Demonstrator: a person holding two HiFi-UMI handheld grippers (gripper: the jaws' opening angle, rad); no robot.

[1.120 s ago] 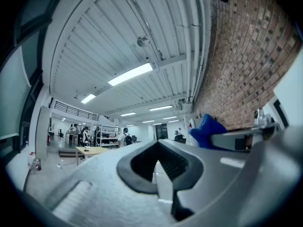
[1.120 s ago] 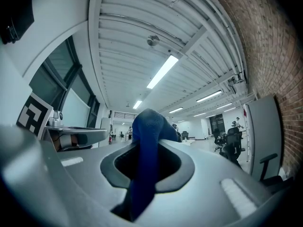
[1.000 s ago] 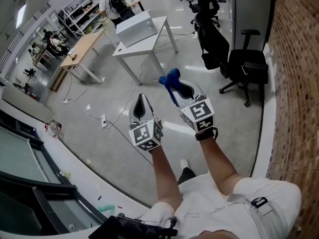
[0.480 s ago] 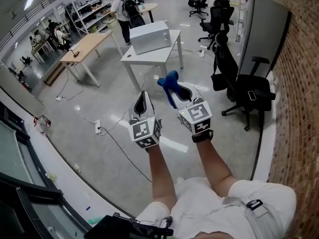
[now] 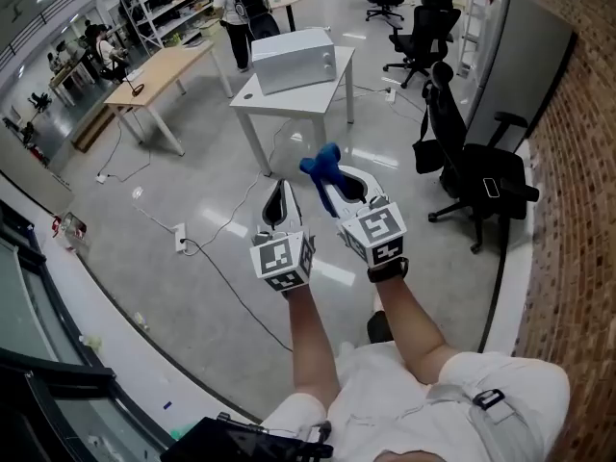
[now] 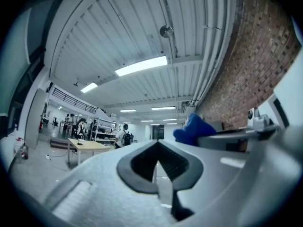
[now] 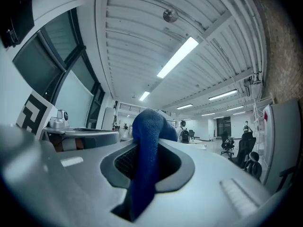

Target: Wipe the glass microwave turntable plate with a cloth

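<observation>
A blue cloth (image 5: 322,166) sticks out of my right gripper (image 5: 342,183), which is shut on it; in the right gripper view the blue cloth (image 7: 146,160) fills the slot between the jaws. My left gripper (image 5: 280,203) is held beside it, shut with nothing between its jaws, as the left gripper view shows around the left gripper (image 6: 158,164). Both grippers are held out over the floor, pointing toward a white table (image 5: 327,89) that carries a white microwave (image 5: 294,59). No glass turntable plate is visible.
Black office chairs (image 5: 476,176) stand at the right by a brick wall (image 5: 577,162). A wooden table (image 5: 159,80) and shelves are at the back left. A person with a backpack (image 5: 241,3) stands behind the white table. Cables (image 5: 207,248) lie on the floor.
The view has shifted so the white table and microwave sit nearer the middle. Both grippers keep their pose, the right still holding the cloth.
</observation>
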